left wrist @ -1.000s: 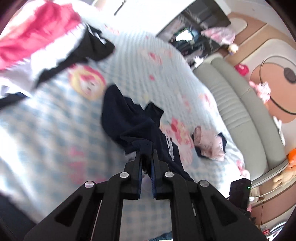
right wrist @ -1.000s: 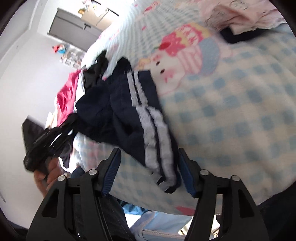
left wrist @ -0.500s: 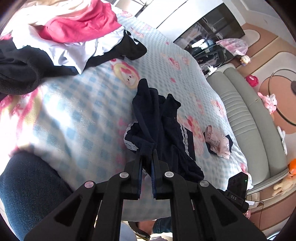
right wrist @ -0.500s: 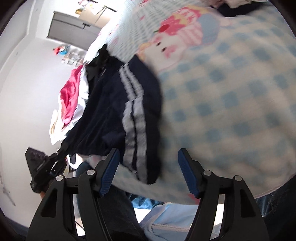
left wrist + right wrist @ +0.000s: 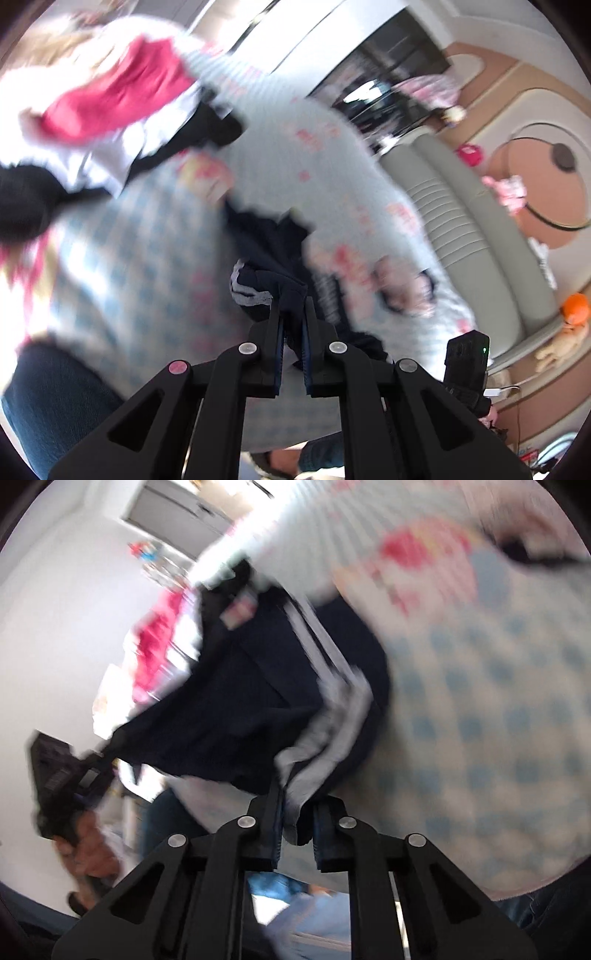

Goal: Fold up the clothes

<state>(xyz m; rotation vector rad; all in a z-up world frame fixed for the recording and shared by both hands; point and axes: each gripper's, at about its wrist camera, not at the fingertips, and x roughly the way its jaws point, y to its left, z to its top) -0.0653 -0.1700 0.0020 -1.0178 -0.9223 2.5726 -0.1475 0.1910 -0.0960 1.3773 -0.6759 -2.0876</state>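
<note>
Room: bedroom, with a bed [image 5: 155, 236] under a pale blue checked blanket printed with pink cartoon figures; both views are smeared by motion.
Beyond the bed: a grey padded bench [image 5: 476, 236] runs along the far edge, with soft toys on the floor past it.
Clothes pile: red, white and black garments [image 5: 110, 110] heaped toward the far left corner of the bed.
Small garment: a pink and dark piece [image 5: 402, 291] lies near the bed's right edge, apart from the navy one.
Task garment: navy trousers with white side stripes [image 5: 258, 701], bunched near the front edge of the bed and partly lifted off the blanket.
Left gripper [image 5: 292, 314]: jaws closed on a dark fold of the trousers; cloth rises just above the tips, a striped hem curling to their left.
Right gripper [image 5: 295, 812]: jaws have just been closing and now pinch the white-striped edge, which hangs down between the blue pads.
Between the two: in the right view the cloth stretches away to the left gripper at the lower left.
Person: legs in blue jeans [image 5: 48, 398] at the front edge of the bed.
</note>
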